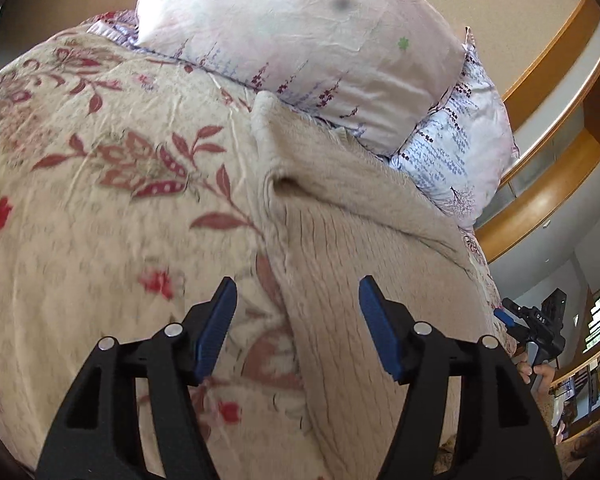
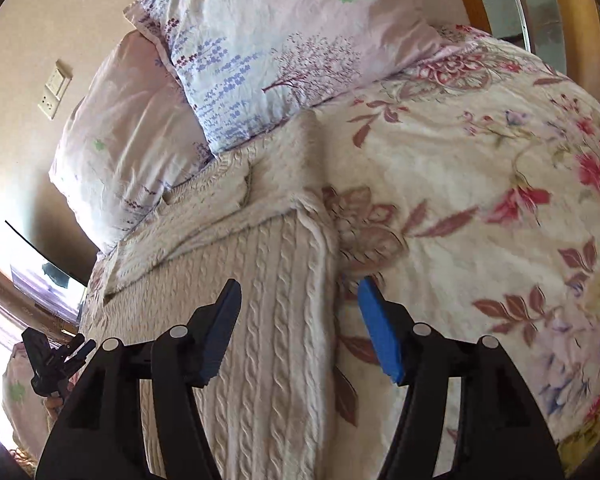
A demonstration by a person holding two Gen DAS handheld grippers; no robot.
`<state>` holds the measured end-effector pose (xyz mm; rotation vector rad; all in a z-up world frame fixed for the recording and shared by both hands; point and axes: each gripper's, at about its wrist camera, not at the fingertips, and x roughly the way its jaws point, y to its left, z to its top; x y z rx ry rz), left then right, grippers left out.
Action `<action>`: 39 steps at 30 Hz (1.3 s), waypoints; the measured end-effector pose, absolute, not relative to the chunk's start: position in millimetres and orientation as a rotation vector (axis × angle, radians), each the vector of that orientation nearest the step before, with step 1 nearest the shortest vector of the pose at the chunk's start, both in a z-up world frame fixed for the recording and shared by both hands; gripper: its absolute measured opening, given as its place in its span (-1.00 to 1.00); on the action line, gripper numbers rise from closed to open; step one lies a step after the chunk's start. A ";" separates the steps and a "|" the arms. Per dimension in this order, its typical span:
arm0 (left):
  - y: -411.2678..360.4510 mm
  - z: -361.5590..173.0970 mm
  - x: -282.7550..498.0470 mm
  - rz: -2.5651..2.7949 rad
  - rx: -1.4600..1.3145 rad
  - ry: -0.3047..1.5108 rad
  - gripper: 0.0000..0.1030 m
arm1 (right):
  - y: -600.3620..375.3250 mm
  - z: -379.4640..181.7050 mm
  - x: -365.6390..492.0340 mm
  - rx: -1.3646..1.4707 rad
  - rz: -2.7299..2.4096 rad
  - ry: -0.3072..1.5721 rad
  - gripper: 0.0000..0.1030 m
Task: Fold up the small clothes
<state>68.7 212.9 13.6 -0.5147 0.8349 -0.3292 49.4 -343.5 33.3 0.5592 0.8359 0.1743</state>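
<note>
The cream sweater (image 2: pixel 260 320) is seen partly folded at frame centre; both the left gripper (image 1: pixel 298 320) and right gripper (image 2: pixel 300 320) are held open and empty; further folds are judged outstanding.

1. A bedroom in a home; a bed under a floral quilt (image 2: pixel 480 184) fills the near scene;
2. two printed pillows (image 1: pixel 300 40) at its far end;
3. wall switch and socket (image 2: pixel 54 90) far left.

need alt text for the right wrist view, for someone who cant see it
A cream cable-knit sweater lies on a floral bedspread, and the right claw hangs open over the sweater's right edge, holding nothing. Two pale patterned pillows sit behind the sweater, and the left claw shows at the far left edge.
</note>
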 end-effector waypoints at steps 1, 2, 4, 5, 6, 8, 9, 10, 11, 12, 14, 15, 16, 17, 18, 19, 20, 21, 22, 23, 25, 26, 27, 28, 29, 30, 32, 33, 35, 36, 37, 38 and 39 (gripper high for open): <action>213.9 8.5 61.9 -0.334 -0.546 0.844 0.20 | -346.7 28.4 44.7 0.569 0.174 0.849 0.22; 214.4 4.4 56.6 -0.342 -0.577 0.847 0.19 | -348.7 23.8 41.7 0.580 0.177 0.858 0.22; 213.2 2.6 45.0 -0.351 -0.597 0.828 0.14 | -348.7 15.7 37.8 0.609 0.203 0.874 0.16; 211.1 2.0 40.5 -0.362 -0.607 0.829 0.12 | -347.9 12.1 36.6 0.627 0.224 0.880 0.08; 208.4 1.2 36.6 -0.384 -0.619 0.827 0.07 | -347.4 10.0 33.9 0.642 0.245 0.877 0.08; 200.4 0.2 29.5 -0.416 -0.621 0.832 0.02 | -343.2 7.3 30.9 0.663 0.289 0.878 -0.04; 195.8 -0.6 25.4 -0.426 -0.618 0.835 -0.01 | -340.6 5.9 29.2 0.675 0.313 0.880 -0.12; 191.4 -1.4 21.8 -0.443 -0.618 0.835 -0.02 | -337.8 3.9 27.9 0.689 0.342 0.884 -0.13; 187.3 -1.8 17.7 -0.455 -0.617 0.835 -0.03 | -334.9 1.8 25.5 0.701 0.366 0.886 -0.15; 183.7 -2.2 14.1 -0.464 -0.614 0.836 -0.04 | -332.0 -0.2 23.1 0.712 0.387 0.887 -0.18; 177.8 -3.9 6.0 -0.497 -0.627 0.837 -0.07 | -328.0 -1.9 16.8 0.730 0.428 0.880 -0.22; 175.3 -4.8 2.7 -0.515 -0.638 0.837 -0.10 | -327.1 -2.7 14.3 0.748 0.453 0.877 -0.23; 173.1 -5.6 -0.5 -0.529 -0.645 0.839 -0.12 | -326.8 -3.7 11.9 0.770 0.480 0.873 -0.23; 170.9 -6.6 -3.3 -0.543 -0.654 0.842 -0.12 | -326.2 -5.0 8.6 0.791 0.502 0.869 -0.25; 169.3 -9.2 -5.3 -0.560 -0.672 0.853 -0.13 | -326.4 -5.6 6.2 0.807 0.520 0.865 -0.27; 167.9 -12.9 -7.9 -0.573 -0.693 0.864 -0.16 | -326.1 -6.4 3.7 0.819 0.535 0.863 -0.29; 166.6 -16.4 -10.3 -0.581 -0.706 0.875 -0.19 | -325.7 -7.6 0.8 0.830 0.550 0.864 -0.34; 165.8 -19.8 -12.8 -0.589 -0.716 0.882 -0.32 | -325.0 -8.3 -1.9 0.835 0.557 0.866 -0.39; 165.6 -22.5 -15.4 -0.597 -0.728 0.886 -0.42 | -324.2 -8.5 -4.3 0.833 0.562 0.871 -0.41; 165.7 -24.8 -18.0 -0.606 -0.742 0.888 -0.44 | -322.7 -8.8 -7.7 0.827 0.569 0.878 -0.45; 164.9 -26.1 -23.7 -0.615 -0.756 0.887 -0.45 | -319.3 -8.9 -14.5 0.806 0.576 0.896 -0.47; 163.7 -25.7 -25.9 -0.619 -0.751 0.887 -0.45 | -316.6 -10.2 -18.4 0.794 0.577 0.913 -0.47; 162.1 -25.2 -27.6 -0.623 -0.744 0.889 -0.45 | -313.9 -11.6 -22.1 0.780 0.577 0.929 -0.47; 160.4 -25.0 -29.0 -0.628 -0.737 0.894 -0.45 | -311.5 -13.4 -25.9 0.768 0.575 0.942 -0.49; 159.0 -24.2 -30.0 -0.630 -0.729 0.896 -0.45 | -310.2 -14.5 -29.7 0.768 0.580 0.943 -0.53; 157.4 -23.5 -30.5 -0.633 -0.722 0.899 -0.45 | -309.5 -15.3 -32.2 0.773 0.584 0.945 -0.55; 154.1 -22.4 -30.4 -0.641 -0.711 0.909 -0.45 | -308.3 -16.3 -35.4 0.776 0.590 0.947 -0.61; 152.6 -22.1 -31.1 -0.644 -0.704 0.913 -0.45 | -307.6 -17.1 -36.0 0.776 0.592 0.952 -0.65; 148.6 -21.1 -31.6 -0.651 -0.692 0.923 -0.45 | -305.2 -17.5 -36.8 0.771 0.596 0.952 -0.71; 146.8 -21.2 -32.3 -0.654 -0.688 0.928 -0.45 | -303.9 -17.0 -37.2 0.764 0.596 0.950 -0.76; 145.5 -20.9 -32.8 -0.653 -0.683 0.929 -0.55 | -302.6 -16.1 -36.8 0.754 0.595 0.946 -0.79; 144.5 -20.5 -33.3 -0.650 -0.676 0.930 -0.64 | -300.9 -14.1 -36.0 0.741 0.592 0.939 -0.82; 142.9 -19.7 -31.6 -0.650 -0.671 0.931 -0.79 | -299.2 -11.4 -35.6 0.726 0.591 0.929 -0.83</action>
